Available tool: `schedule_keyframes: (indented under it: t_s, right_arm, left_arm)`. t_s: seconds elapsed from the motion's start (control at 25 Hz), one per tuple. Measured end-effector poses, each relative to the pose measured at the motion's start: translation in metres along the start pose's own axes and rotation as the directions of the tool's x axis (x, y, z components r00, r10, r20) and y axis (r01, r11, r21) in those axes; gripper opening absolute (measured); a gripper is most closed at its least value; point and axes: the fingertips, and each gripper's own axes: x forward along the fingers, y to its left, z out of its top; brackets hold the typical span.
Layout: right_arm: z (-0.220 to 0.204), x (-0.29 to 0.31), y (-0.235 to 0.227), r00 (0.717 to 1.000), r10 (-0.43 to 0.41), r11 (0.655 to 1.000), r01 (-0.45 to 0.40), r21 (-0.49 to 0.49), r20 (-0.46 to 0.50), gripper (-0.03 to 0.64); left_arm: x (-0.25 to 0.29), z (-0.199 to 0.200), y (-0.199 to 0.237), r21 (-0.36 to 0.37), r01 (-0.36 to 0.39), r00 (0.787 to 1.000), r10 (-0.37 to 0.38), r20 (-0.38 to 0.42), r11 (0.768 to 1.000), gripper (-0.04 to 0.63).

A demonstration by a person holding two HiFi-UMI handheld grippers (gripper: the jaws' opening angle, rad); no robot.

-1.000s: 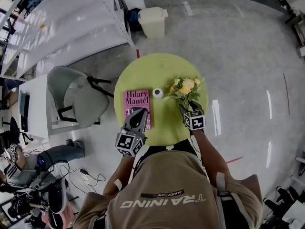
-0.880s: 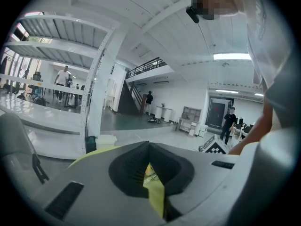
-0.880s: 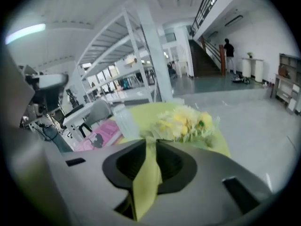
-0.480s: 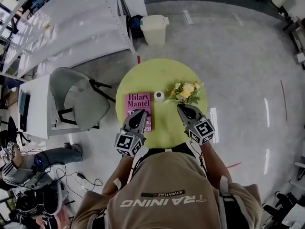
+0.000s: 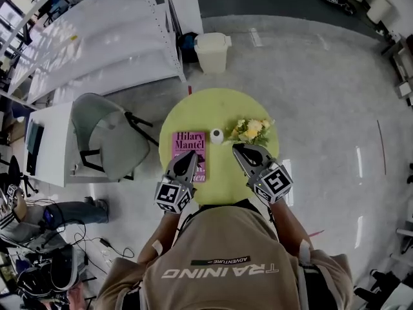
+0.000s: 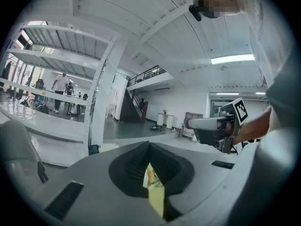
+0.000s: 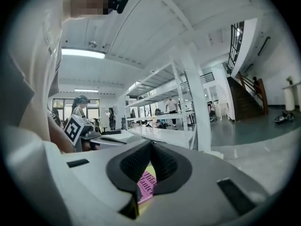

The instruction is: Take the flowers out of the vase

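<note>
Flowers [image 5: 251, 130]: out of vase, lying on round green table [image 5: 219, 105], just right of small white vase [image 5: 216, 135]. Pink book [image 5: 188, 148]: flat on table, left of vase. Left gripper [image 5: 188, 155]: jaws closed together, nothing between, over book's near part. Right gripper [image 5: 239, 148]: jaws closed together, nothing held, tips near flowers.

We're wearing a tan T-shirt [image 5: 222, 241] printed TRAINING; our grey left claw [image 5: 187, 155] and right claw [image 5: 241, 149] carry black-and-white marker cubes [image 5: 171, 196].
</note>
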Motion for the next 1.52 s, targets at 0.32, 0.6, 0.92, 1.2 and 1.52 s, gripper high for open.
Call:
schedule_keyframes:
  t_s: [0.32,0.6,0.92,1.2,1.52]
  right_arm:
    - [0.02,0.004,0.02,0.999,0.035,0.999,-0.035,-0.038,0.009,0.002]
    - [0.038,0.006,0.027,0.997,0.064,0.997,-0.062,-0.049,0.04,0.003]
    - [0.043,0.006,0.029,0.997,0.066,0.995,-0.062,-0.081,0.037,0.003]
    - [0.041,0.006,0.028,0.998,0.057,0.995,-0.055,-0.082,0.025,0.003]
    - [0.034,0.007,0.026,0.999,0.047,0.997,-0.046,-0.069,0.012,0.003]
  left_arm:
    - [-0.016,0.034,-0.003,0.075,-0.019,0.997,0.014,0.072,0.997,0.006]
    - [-0.023,0.068,-0.005,0.117,-0.04,0.988,0.022,0.152,0.992,0.006]
    - [-0.031,0.065,-0.011,0.111,-0.053,0.986,0.035,0.162,0.992,0.006]
    - [-0.033,0.071,-0.012,0.112,-0.056,0.984,0.036,0.174,0.992,0.006]
    - [-0.036,0.064,-0.01,0.103,-0.057,0.985,0.039,0.165,0.993,0.006]
